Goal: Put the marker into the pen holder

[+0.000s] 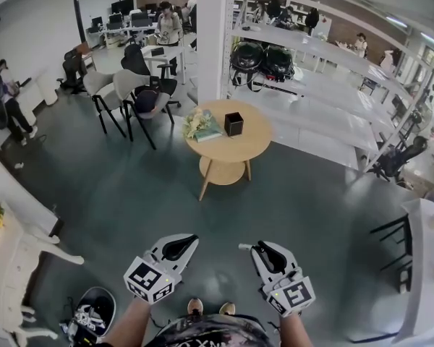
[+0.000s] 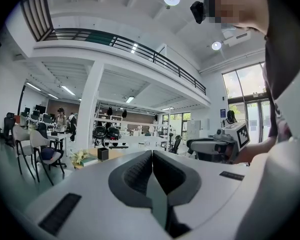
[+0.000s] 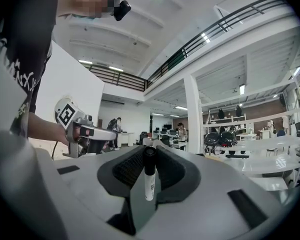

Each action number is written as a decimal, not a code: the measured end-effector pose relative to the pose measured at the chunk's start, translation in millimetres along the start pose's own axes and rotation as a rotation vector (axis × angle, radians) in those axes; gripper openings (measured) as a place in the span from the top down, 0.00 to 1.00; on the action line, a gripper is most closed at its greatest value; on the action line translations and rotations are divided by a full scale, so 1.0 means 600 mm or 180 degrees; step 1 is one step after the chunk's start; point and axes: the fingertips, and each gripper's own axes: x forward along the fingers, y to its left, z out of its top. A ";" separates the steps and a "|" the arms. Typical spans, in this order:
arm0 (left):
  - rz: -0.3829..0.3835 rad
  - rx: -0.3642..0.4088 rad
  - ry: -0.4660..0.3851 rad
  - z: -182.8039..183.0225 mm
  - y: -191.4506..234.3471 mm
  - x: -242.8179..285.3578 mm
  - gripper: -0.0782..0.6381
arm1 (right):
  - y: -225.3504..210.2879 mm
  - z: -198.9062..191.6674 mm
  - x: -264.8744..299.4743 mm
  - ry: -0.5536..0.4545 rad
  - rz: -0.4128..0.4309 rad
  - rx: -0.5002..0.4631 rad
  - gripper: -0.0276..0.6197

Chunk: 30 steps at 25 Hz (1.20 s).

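Note:
A black square pen holder stands on a round wooden table well ahead of me, beside a book with flowers. In the left gripper view the pen holder is small and far off. My right gripper is shut on a white marker with a black cap, which lies along the jaws. From above, the marker's end sticks out of the right gripper. My left gripper is shut and holds nothing. Both grippers hang over the floor, short of the table.
Dark floor lies between me and the table. Chairs stand to the table's left, a white pillar and long white shelves behind and to its right. White furniture is at my left, a white desk at my right. People stand far back.

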 end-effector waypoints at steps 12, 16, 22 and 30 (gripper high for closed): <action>-0.0004 0.0077 0.0024 -0.015 -0.096 0.026 0.86 | -0.028 -0.020 -0.088 -0.0057 0.0041 -0.0051 0.84; 0.0009 0.0090 0.0031 -0.020 -0.122 0.028 0.86 | -0.034 -0.028 -0.109 -0.0071 0.0066 -0.0056 0.84; 0.0017 0.0095 0.0067 -0.033 -0.143 0.034 0.86 | -0.038 -0.036 -0.123 -0.0113 0.0092 -0.0051 0.84; -0.0028 0.0147 0.0048 -0.040 -0.141 0.063 0.86 | -0.061 -0.048 -0.114 -0.0130 0.0074 -0.0071 0.84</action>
